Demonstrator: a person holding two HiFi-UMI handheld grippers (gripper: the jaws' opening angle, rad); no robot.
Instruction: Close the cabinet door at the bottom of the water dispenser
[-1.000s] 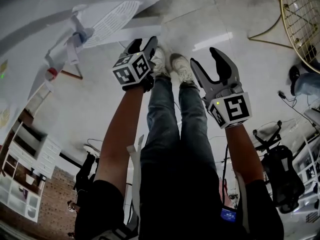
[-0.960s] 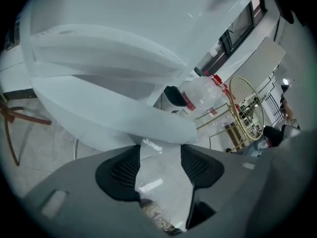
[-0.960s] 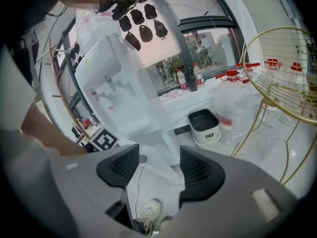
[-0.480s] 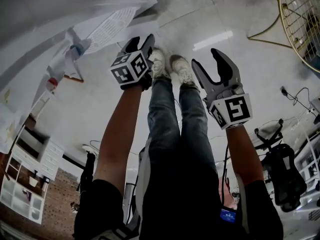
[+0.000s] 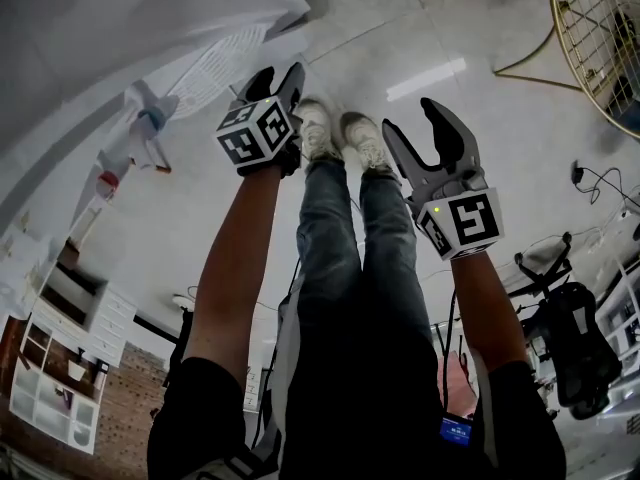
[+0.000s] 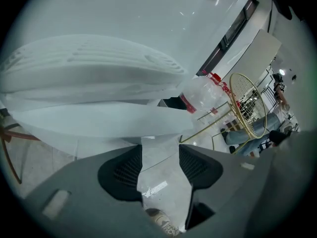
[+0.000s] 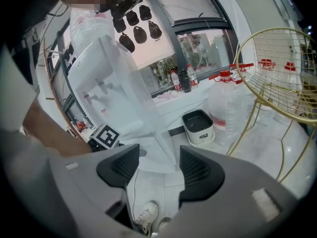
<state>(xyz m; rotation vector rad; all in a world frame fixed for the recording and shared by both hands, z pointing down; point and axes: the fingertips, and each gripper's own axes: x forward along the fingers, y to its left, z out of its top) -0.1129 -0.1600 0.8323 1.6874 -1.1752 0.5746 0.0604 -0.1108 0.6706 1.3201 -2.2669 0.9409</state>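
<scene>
Left hand-held gripper (image 5: 278,76) half open, empty, just short of the open door (image 6: 99,120) low on the dispenser (image 7: 106,83). Right hand-held gripper (image 5: 412,128) wide, idle. Risk: an off-centre push slips off the door's edge, so it rebounds unlatched.

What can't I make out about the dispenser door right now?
- Water dispenser: right gripper view, its white cabinet door blends into the body, so opening unclear.
- Door handle or latch: left gripper view, white surfaces too near, blurred.
- Cabinet interior: no view looks in.
- Left gripper: head view, contact with door unclear.
</scene>
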